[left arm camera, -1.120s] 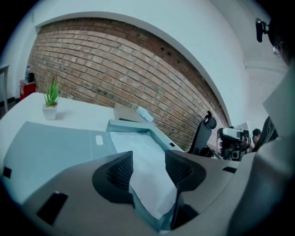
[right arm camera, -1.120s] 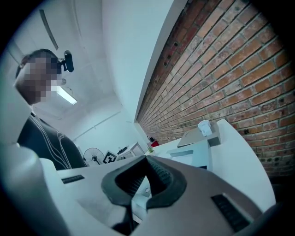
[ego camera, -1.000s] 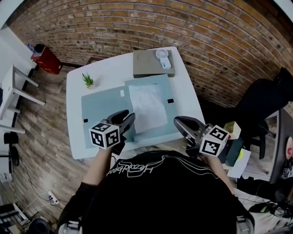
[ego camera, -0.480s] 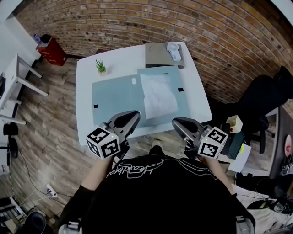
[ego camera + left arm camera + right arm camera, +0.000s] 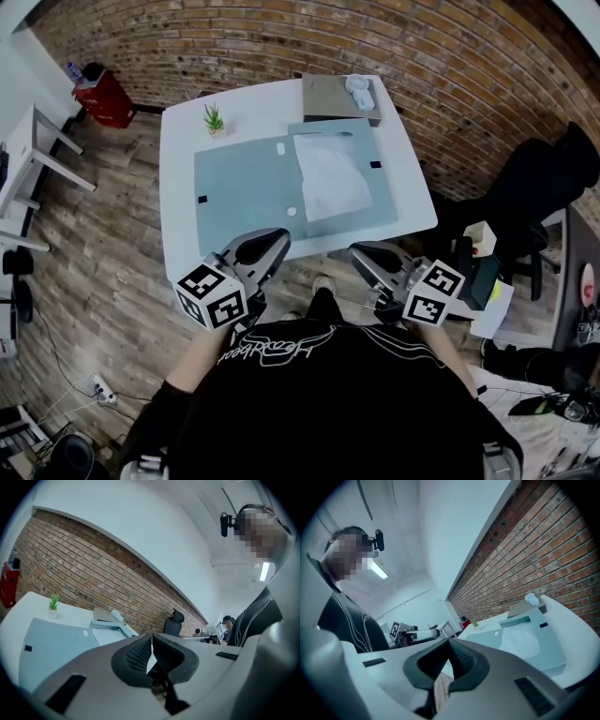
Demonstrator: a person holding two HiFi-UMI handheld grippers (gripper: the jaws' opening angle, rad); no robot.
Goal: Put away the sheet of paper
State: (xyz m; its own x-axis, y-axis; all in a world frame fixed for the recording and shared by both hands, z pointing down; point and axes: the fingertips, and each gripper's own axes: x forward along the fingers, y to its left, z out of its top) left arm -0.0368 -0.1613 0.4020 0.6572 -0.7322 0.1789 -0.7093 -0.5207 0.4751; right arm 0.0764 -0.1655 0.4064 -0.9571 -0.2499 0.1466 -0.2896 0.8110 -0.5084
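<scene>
The white sheet of paper (image 5: 333,186) lies flat on the right half of an open grey-blue folder (image 5: 242,187) on the white table (image 5: 178,178). Both grippers hang in front of the table's near edge, close to the person's body and clear of the folder. My left gripper (image 5: 272,246) is shut with nothing between its pads (image 5: 140,654). My right gripper (image 5: 361,255) is also shut and empty. In the right gripper view the paper (image 5: 525,641) shows beyond the jaws, with the left gripper (image 5: 417,634) to the left. In the left gripper view, part of the paper (image 5: 111,637) shows past the jaw.
A small potted plant (image 5: 214,119) stands at the table's far left. A grey box (image 5: 333,94) with a white hand fan (image 5: 359,89) sits at the far edge. A black office chair (image 5: 553,183) stands to the right, a red object (image 5: 103,94) on the floor far left.
Both grippers have drawn back from over the folder's front edge to off the table, towards the person's body. The left jaws have closed. The paper and folder have not moved.
</scene>
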